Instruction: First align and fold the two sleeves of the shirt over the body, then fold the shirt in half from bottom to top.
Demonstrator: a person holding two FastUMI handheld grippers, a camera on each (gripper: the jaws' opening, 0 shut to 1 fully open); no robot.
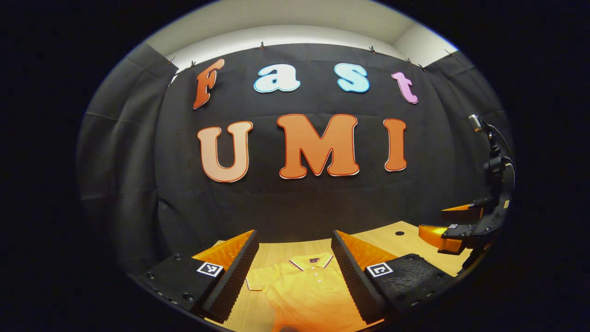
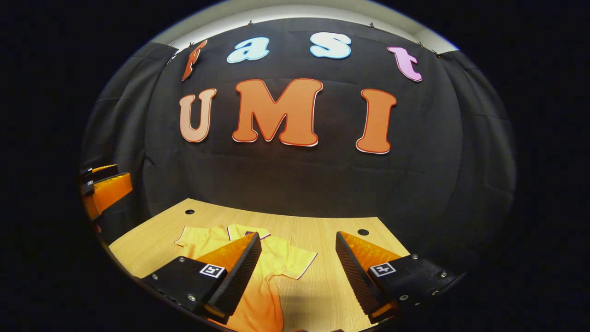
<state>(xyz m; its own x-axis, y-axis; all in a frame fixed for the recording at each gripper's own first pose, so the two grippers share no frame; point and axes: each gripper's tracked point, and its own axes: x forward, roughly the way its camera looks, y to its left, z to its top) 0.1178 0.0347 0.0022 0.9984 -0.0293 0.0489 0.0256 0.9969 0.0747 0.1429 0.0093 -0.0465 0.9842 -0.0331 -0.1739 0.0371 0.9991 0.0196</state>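
Left gripper [image 1: 295, 272] wide open above shirt [image 1: 309, 290], right gripper [image 2: 298, 272] wide open, empty

So the shirt [image 1: 306, 288] is a yellow-orange polo, lying flat and face up on the light wood bench [image 2: 318, 230], collar pointing toward the far edge. The collar has thin dark piping along its edge, and a small dark tag sits inside the neck. A short button placket runs down from the collar, looks like a couple of pale buttons on it. Both short sleeves are still spread out to the sides, not folded over the body, each with a thin dark trim line at the cuff. The lower part of the body runs out of view, so can't tell how the hem lies.
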